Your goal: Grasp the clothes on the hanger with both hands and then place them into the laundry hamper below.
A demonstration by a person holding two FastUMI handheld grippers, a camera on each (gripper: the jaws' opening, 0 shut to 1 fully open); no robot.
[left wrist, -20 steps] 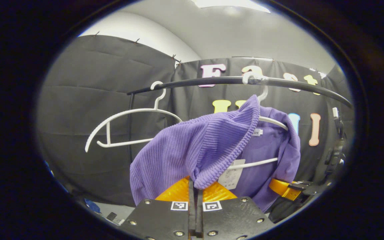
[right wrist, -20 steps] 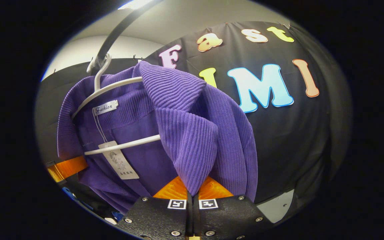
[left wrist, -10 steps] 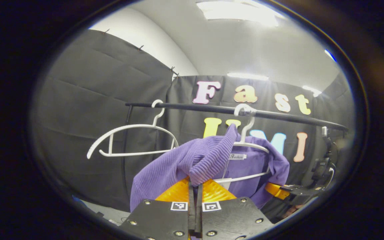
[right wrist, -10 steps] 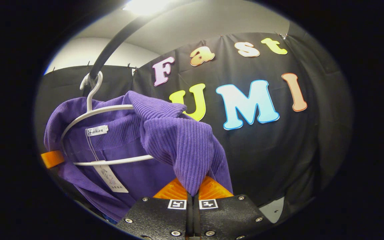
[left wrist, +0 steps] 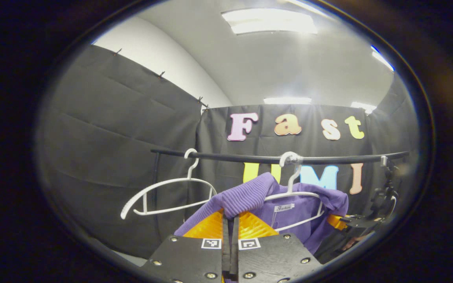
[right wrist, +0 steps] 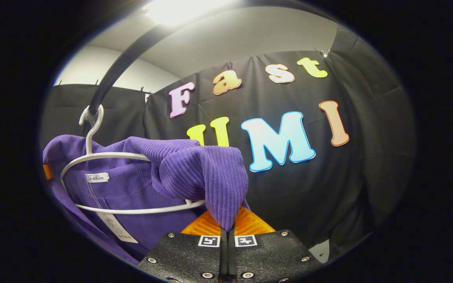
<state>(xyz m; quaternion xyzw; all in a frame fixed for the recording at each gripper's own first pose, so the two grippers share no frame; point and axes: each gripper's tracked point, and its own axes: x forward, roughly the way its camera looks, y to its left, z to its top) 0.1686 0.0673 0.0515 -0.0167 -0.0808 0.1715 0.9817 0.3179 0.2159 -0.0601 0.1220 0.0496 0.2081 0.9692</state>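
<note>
While the purple ribbed garment (left wrist: 250, 196) hangs on a white hanger (left wrist: 295, 192), both tools grip it. In the left gripper view, the left tool (left wrist: 231, 222) is closed to a narrow slit, with a fold of the garment's shoulder pinched between both fingers. The hanger's hook sits over the black rail (left wrist: 250, 158), which runs across the booth in front of the black cloth wall (left wrist: 112, 137). A second, bare white hanger (left wrist: 167, 194) hangs on the same rail, to the left of the garment and apart from it. At the far right of this view the other tool (left wrist: 338, 221) reaches the garment's opposite side.

In the right gripper view, the right tool (right wrist: 226, 227) is likewise closed to a narrow slit, both fingers pressing on a bunched fold of the garment (right wrist: 207, 177). The fold drapes over the hanger's (right wrist: 104, 157) right end, and the lower bar of the hanger crosses below it. A white label and a paper tag (right wrist: 114, 226) show inside the neck. The rail (right wrist: 120, 67) rises steeply to the upper part of this view, with a ceiling light (left wrist: 269, 21) above.
</note>
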